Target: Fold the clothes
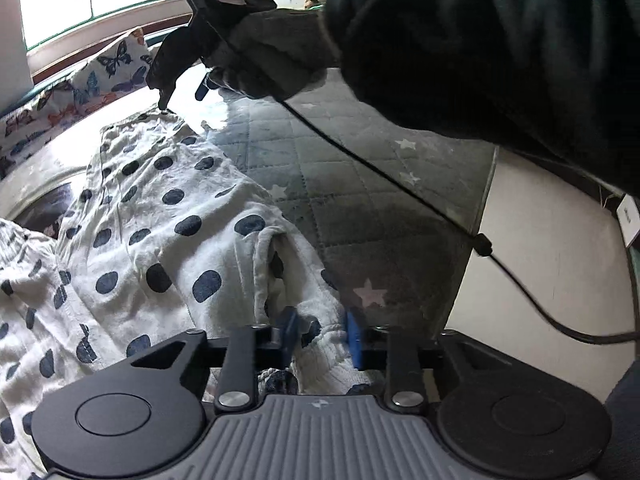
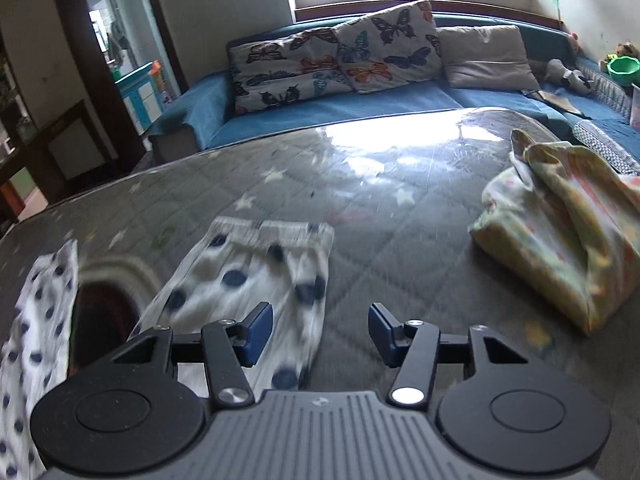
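White trousers with dark blue dots (image 1: 160, 216) lie on a glass-topped table with a grey star-pattern cloth under it (image 1: 360, 184). My left gripper (image 1: 322, 336) has its blue pads on either side of a bunched fold of the trousers near the hem. My right gripper (image 2: 320, 332) is open and empty, just above the table beside the waistband end of the trousers (image 2: 256, 272). In the left wrist view the right gripper (image 1: 182, 92) hovers at the far waistband, its fingertips (image 1: 163, 103) touching or almost touching the cloth.
A folded yellow-green patterned garment (image 2: 560, 232) lies at the right of the table. A second dotted piece (image 2: 36, 320) lies at the left. Behind stands a blue sofa (image 2: 400, 100) with butterfly cushions (image 2: 340, 56). The right gripper's cable (image 1: 400, 184) hangs across the table.
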`<control>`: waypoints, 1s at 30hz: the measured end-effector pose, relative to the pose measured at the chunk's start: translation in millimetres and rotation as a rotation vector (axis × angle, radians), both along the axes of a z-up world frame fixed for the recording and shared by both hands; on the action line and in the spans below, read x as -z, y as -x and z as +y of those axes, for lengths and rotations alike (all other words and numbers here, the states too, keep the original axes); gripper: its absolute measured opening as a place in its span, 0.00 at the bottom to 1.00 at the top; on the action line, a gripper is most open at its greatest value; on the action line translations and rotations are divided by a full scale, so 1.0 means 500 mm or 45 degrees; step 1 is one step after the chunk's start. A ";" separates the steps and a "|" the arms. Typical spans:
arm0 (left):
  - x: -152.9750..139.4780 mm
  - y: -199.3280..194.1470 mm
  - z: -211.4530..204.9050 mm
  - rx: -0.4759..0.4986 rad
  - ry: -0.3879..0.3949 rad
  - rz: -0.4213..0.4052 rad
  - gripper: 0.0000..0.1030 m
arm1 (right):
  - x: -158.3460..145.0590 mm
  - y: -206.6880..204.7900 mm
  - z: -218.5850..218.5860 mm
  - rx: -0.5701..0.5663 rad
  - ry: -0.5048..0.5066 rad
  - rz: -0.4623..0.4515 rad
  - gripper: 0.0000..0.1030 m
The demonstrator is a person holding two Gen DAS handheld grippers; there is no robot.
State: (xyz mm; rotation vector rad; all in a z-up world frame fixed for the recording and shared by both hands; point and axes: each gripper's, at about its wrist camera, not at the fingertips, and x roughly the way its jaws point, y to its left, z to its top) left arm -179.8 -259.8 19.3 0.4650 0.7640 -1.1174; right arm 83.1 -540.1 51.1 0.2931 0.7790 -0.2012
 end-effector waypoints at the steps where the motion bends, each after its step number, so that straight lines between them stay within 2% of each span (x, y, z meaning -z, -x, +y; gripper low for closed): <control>1: -0.001 -0.003 0.003 -0.003 0.008 0.013 0.20 | 0.002 -0.010 -0.003 0.009 -0.002 0.003 0.48; 6: -0.012 -0.019 0.011 -0.004 0.059 0.067 0.16 | 0.023 -0.070 -0.014 0.034 -0.014 0.034 0.40; 9: -0.022 -0.025 0.019 -0.010 0.096 0.107 0.14 | 0.033 -0.088 -0.013 0.038 0.008 0.056 0.29; 11: -0.028 -0.028 0.024 -0.022 0.120 0.130 0.13 | 0.033 -0.098 -0.014 0.036 0.011 0.059 0.15; 13: -0.035 -0.030 0.033 -0.032 0.149 0.147 0.12 | 0.030 -0.103 -0.016 0.043 -0.008 0.059 0.05; 20: -0.062 -0.047 0.083 -0.108 0.245 0.198 0.11 | -0.011 -0.112 -0.001 0.054 -0.011 0.019 0.03; 30: -0.100 -0.060 0.187 -0.268 0.383 0.217 0.10 | -0.122 -0.136 0.065 0.048 -0.043 -0.085 0.02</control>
